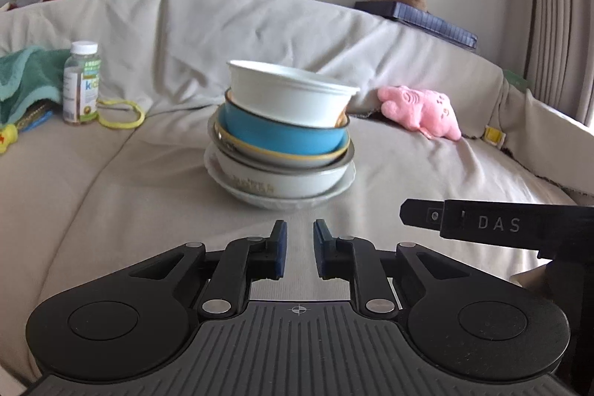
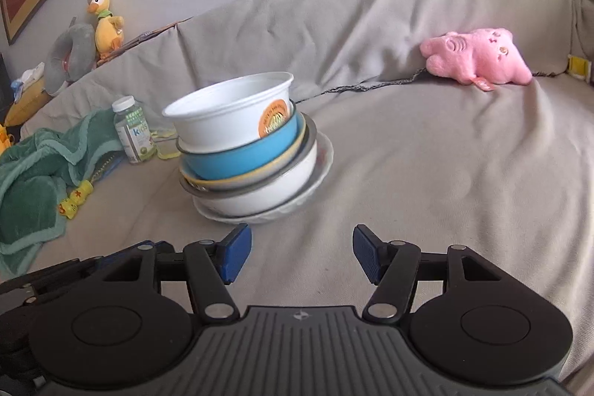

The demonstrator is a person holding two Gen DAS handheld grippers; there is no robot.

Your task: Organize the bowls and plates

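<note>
A leaning stack of dishes stands on the beige sofa seat (image 1: 111, 192). On top is a white plastic bowl (image 1: 289, 95) with an orange sticker (image 2: 273, 117). Under it are a blue bowl (image 1: 282, 136), a yellow-rimmed dish, a grey-rimmed white bowl (image 1: 278, 179) and a white plate (image 1: 282, 201) at the bottom. My left gripper (image 1: 300, 229) sits just short of the stack, its blue pads a narrow gap apart with nothing between them. My right gripper (image 2: 301, 236) is open wide and empty, in front of the stack (image 2: 245, 166) and a little to its right.
A vitamin bottle (image 1: 81, 84), a green towel (image 1: 26, 73) and a yellow loop (image 1: 122, 115) lie left of the stack. A pink plush toy (image 1: 419, 110) rests to the right by the sofa back. Bare seat cushion stretches right of the stack (image 2: 445, 192).
</note>
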